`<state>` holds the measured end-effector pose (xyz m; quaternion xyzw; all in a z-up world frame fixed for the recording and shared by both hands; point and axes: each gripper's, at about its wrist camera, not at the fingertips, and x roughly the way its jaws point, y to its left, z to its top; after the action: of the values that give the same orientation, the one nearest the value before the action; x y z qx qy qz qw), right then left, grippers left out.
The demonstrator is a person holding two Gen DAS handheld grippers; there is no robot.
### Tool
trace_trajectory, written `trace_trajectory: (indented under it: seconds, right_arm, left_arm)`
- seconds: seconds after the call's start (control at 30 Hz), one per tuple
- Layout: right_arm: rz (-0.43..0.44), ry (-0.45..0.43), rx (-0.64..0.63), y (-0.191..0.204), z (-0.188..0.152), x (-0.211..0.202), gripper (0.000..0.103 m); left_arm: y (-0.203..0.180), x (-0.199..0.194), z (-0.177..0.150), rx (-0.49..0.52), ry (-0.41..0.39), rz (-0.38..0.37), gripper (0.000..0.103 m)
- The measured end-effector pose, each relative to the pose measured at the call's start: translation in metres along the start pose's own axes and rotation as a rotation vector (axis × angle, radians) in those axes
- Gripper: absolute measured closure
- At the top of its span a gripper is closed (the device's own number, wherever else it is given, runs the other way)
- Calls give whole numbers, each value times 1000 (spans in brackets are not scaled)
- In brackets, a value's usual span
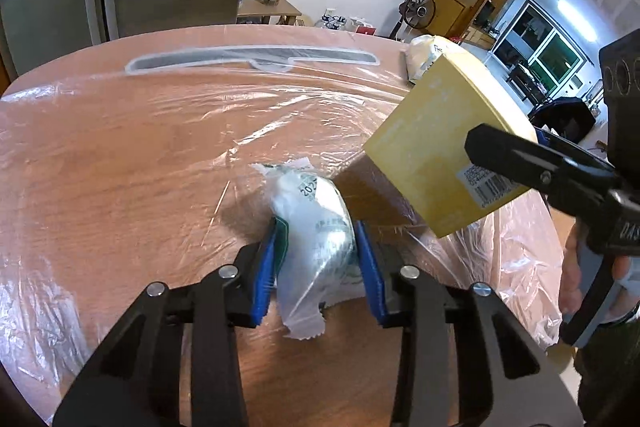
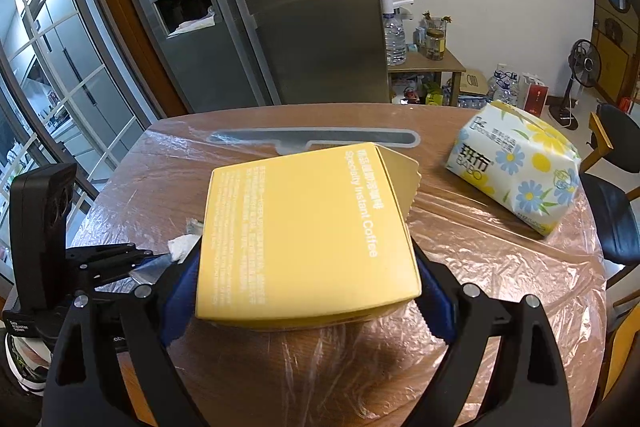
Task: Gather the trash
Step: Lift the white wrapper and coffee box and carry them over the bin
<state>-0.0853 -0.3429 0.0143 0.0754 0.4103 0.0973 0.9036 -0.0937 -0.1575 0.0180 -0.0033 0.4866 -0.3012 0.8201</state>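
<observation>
Now crumpled wrapper (image 1: 314, 223) clamped between left hand-held gripper (image 1: 320, 247) pads (image 1: 266, 267).

Both grippers are black: the left gripper (image 1: 316, 259) and the right gripper (image 2: 308, 279) each have two angular linkage arms with silver rivets (image 1: 157, 289) and blue ribbed pads (image 1: 266, 275). White lettering (image 1: 630, 233) marks the right gripper's body at 3 o'clock in the left view.

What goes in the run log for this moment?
left tool: shut on crumpled wrapper | right tool: shut on yellow coffee box, lifted | tissue pack: on table
</observation>
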Motion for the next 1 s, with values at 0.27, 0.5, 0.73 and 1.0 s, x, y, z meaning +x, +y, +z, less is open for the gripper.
trace_trajectory:
  seconds: [0.27,0.5,0.73,1.0]
  right_arm:
    - [30,5,-14,8,-24,-21,14]
    - [70,27,-31,17,-55,-47,14]
    - [121,24,-40,28,-77,-78,14]
    - [193,35,-79,44,-104,-115,14]
  left_arm:
    - [-2,-27,-19,15,-35,17,65]
    - [-3,-57,-42,25,-65,43,65]
    - [-9,-83,-69,33,-83,47,65]
    - [-26,-120,-109,53,-98,6,65]
